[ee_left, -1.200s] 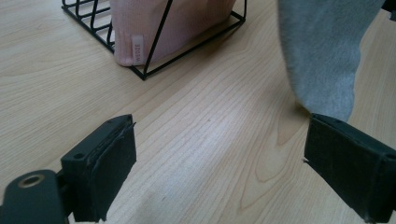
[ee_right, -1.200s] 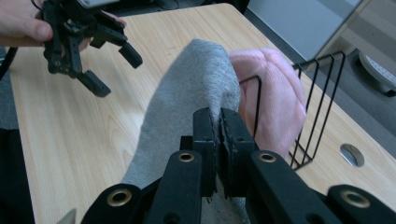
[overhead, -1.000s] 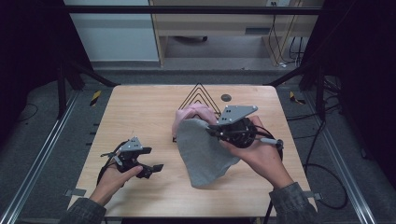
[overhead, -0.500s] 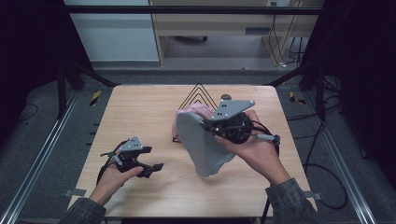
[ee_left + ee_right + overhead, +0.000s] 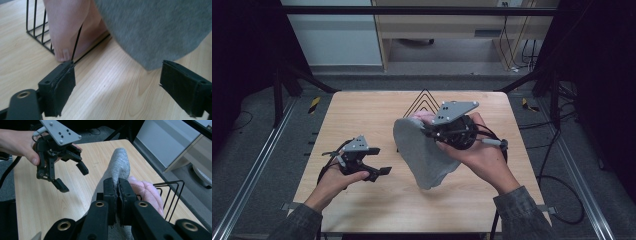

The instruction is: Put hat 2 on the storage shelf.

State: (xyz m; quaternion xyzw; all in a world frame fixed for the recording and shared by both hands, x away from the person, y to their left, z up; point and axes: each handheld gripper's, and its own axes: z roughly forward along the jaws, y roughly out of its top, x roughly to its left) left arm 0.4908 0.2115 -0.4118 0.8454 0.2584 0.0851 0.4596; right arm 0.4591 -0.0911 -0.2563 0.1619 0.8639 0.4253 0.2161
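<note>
You're holding a grey cloth (image 5: 422,155) up off the table (image 5: 362,115) with the right gripper (image 5: 428,131). It's hanging down from the gripper's jaws, lower corner dangling just above the wood near the table's middle. In the right gripper view the jaws are clamped tight together with the grey cloth (image 5: 117,166) pinched between them, fabric bulging up past the tips. Grey three-cornered plate (image 5: 454,111) is sitting on top of that gripper, tilted.

Just behind the grey cloth, a pink cloth (image 5: 419,118) is lying against a black wire rack (image 5: 424,100) at the far middle of the table. In the left gripper view the pink cloth (image 5: 67,27) is resting partly inside the wire rack (image 5: 37,30), touching the table, with the grey cloth (image 5: 155,30) hanging in front of it and to its right. Right gripper view is showing the pink cloth (image 5: 147,192) beside the rack's wires (image 5: 172,192).

Your left gripper (image 5: 379,171) is sitting low over the near-left part of the table, well apart from the cloth, pointing toward it. Jaws are spread wide, nothing between them; the left gripper view is showing bare wood in the gap, and the right gripper view is showing it (image 5: 72,177) spread too, in your hand (image 5: 17,141).
</note>
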